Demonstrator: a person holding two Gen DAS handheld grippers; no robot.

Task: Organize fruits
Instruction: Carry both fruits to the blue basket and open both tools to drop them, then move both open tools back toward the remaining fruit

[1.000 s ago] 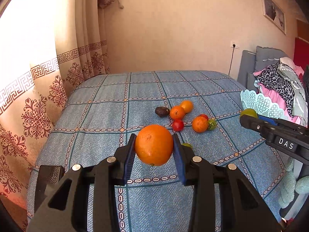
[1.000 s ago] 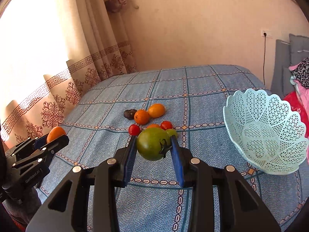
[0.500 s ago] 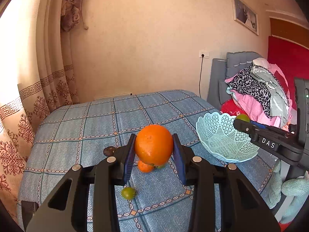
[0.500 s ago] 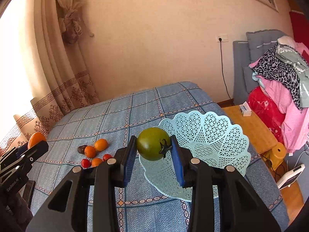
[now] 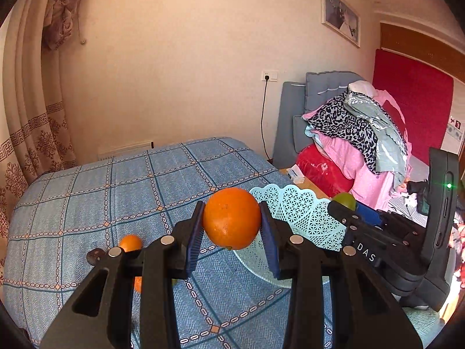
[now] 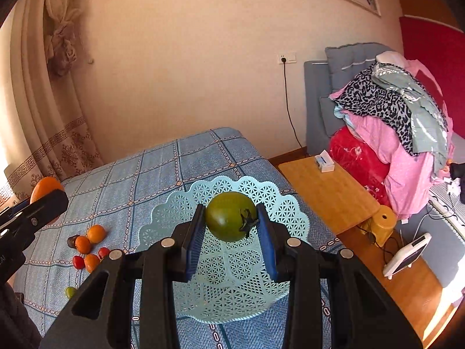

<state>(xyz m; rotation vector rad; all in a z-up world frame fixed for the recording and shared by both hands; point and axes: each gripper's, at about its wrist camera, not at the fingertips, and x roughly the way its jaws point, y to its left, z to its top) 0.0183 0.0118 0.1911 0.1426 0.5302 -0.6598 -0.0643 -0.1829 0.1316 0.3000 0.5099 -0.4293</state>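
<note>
The left gripper [image 5: 231, 226] pinches an orange [image 5: 231, 218] just left of the basket [image 6: 229, 261] on the bed; it should travel right over the rim before loosening. The right gripper [image 6: 230, 226], clamped on a green tomato [image 6: 231, 215], hangs above the basket: lower, then release. Since a second ago both have swung from the loose fruit [image 6: 87, 245] to the basket.

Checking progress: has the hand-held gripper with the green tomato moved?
Yes. The right hand-held gripper carried the green tomato from above the bedspread to over the basket.
</note>
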